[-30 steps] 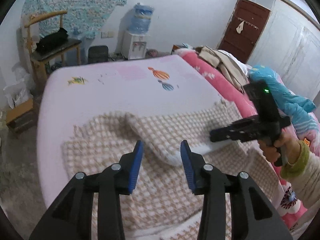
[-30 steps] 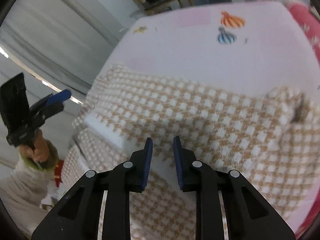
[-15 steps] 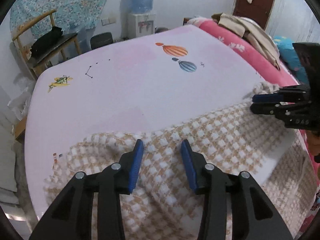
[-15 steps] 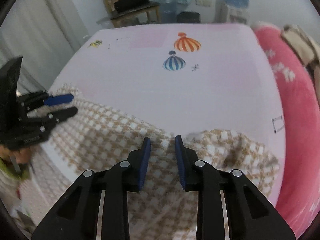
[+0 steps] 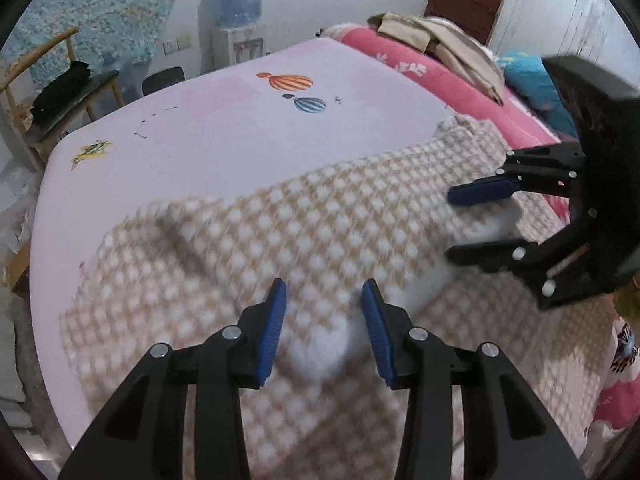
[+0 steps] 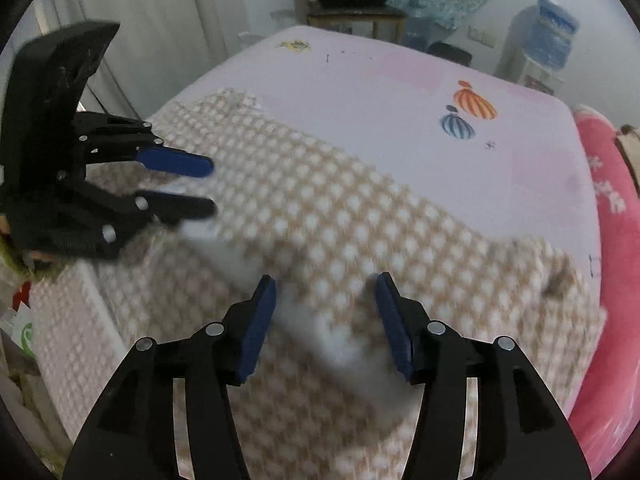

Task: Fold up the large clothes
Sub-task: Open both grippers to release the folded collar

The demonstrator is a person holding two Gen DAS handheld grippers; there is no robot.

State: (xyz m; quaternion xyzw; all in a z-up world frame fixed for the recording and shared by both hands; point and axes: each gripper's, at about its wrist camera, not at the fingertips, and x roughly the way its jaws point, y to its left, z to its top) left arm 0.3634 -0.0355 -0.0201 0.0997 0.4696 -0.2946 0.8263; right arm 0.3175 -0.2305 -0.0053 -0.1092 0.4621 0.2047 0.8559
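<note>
Checked tan-and-white garment [image 5: 328, 232] spread across lower half of both views, lying on pink bedsheet [image 5: 224, 136]; a doubled-over band with white underside showing runs through frame centre, so a first fold looks already laid. Blurred weave, detail soft

Left gripper [image 5: 323, 320] at bottom centre of its own view, jaws apart, nothing between them, white fold edge just beyond the tips. Right gripper [image 6: 325, 320] likewise at bottom centre of its view, jaws spread wide, empty, above the white edge. Each also shows in the other's view at mid side, fingers parted. Judgement: both stand at opposite ends of the fold so the cloth can be taken evenly and carried over without skewing

Outward: balloon prints [image 5: 298, 92] upper centre of sheet; red blanket [image 5: 432, 80] along right edge with beige clothes [image 5: 440, 44] heaped on it; water dispenser [image 5: 240, 20] upper centre; wooden chair [image 5: 60, 92] upper left

No brand, label or legible writing visible anywhere
</note>
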